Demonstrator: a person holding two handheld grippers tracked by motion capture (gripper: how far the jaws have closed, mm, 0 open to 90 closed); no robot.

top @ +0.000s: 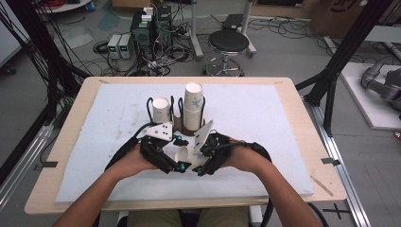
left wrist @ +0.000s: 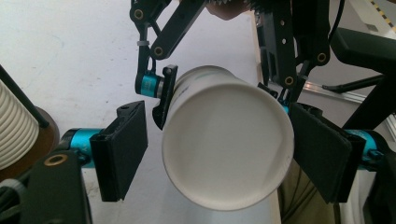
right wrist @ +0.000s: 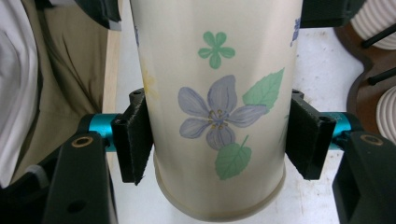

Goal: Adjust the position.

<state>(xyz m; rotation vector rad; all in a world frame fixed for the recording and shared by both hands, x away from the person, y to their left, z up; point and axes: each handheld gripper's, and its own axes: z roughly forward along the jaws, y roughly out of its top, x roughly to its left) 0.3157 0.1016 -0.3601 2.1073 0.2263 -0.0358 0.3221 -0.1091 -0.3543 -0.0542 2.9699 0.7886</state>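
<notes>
On the desk (top: 293, 142), which is covered with a white sheet, the right claw (right wrist: 219, 140) is clamped on a paper cup (right wrist: 215, 93) printed with flowers, both pads pressing on its sides, and the cup is held above the near middle of the sheet. The left claw (left wrist: 219, 154) faces the round bottom of the same cup (left wrist: 224, 144), its two pads spread wide on each side; whether they touch it I cannot tell. Just behind the hands, two stacks of paper cups (top: 193, 106) stand in a brown holder (top: 182, 126) with black wire loops.
</notes>
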